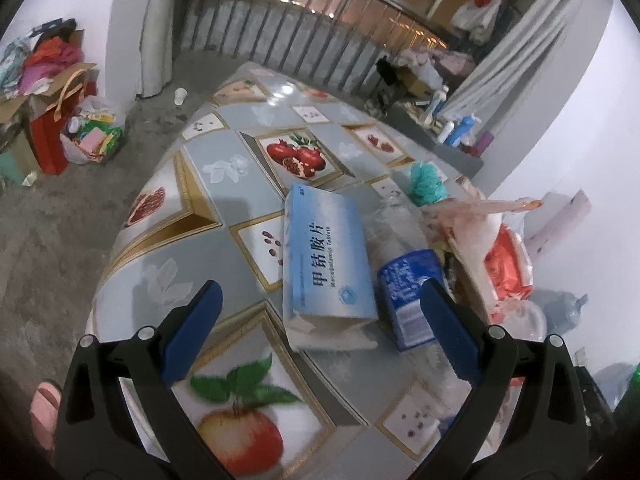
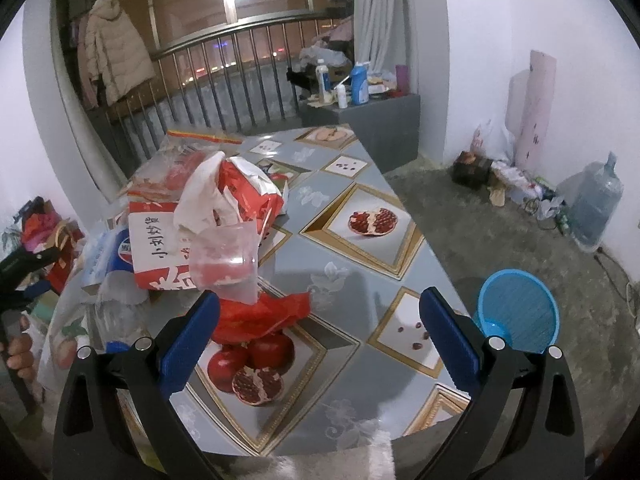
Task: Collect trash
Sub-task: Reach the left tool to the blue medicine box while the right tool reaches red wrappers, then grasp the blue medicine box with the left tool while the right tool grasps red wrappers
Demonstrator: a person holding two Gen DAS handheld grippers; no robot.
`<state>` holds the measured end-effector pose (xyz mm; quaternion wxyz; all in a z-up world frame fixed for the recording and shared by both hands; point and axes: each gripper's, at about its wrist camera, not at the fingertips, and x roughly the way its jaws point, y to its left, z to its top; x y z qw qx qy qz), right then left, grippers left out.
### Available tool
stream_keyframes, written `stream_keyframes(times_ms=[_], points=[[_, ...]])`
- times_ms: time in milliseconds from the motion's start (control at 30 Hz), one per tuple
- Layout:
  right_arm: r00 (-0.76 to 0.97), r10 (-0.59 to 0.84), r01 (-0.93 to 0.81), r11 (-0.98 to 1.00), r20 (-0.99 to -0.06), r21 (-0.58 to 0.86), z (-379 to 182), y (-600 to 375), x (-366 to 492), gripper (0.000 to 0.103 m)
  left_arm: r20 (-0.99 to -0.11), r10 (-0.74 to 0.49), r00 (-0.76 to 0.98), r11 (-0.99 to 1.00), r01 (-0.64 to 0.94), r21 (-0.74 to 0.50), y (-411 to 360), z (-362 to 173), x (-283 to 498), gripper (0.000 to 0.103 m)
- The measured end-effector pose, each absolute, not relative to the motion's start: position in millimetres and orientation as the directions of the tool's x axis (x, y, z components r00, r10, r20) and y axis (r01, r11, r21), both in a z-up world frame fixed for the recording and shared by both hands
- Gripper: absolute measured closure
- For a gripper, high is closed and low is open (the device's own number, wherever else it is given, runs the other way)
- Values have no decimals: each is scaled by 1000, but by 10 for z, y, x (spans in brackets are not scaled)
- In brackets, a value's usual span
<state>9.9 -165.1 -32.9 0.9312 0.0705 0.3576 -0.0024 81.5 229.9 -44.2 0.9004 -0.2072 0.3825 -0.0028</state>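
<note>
Holding both grippers wide open and empty, left gripper and right gripper, I count one blue medicine box, one clear cup, one red bag mid-table.

A lived-in home room: fruit-print tablecloth, padded coat hung by the balcony railing, curtains, toiletry bottles, bare concrete floor.

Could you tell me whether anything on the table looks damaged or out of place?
The blue pill box lies with its near end torn open, beside a heap of wrappers and a clear cup tipped on its side.
</note>
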Motion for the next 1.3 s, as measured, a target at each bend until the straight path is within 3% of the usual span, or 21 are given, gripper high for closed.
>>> stream_keyframes(times_ms=[267, 433, 633, 1100, 1300], points=[[674, 143, 44, 972, -725, 232, -538, -1708, 189, 7, -713, -163, 682, 936, -122, -330, 2308, -573, 1000, 7], [615, 215, 52, 949, -759, 311, -722, -1768, 298, 17, -726, -181, 663, 940, -101, -326, 2270, -665, 1053, 7], [572, 306, 68, 907, -761, 416, -848, -1794, 453, 21, -729, -177, 661, 950, -79, -302, 2219, -681, 1091, 7], [534, 330, 148, 870, -778, 471, -1086, -1952, 612, 30, -797, -162, 582, 977, -18, -212, 2021, -895, 1433, 7], [541, 333, 143, 868, -772, 475, -1065, -1943, 627, 31, -824, -40, 566, 997, -31, -70, 1935, -994, 1457, 8]])
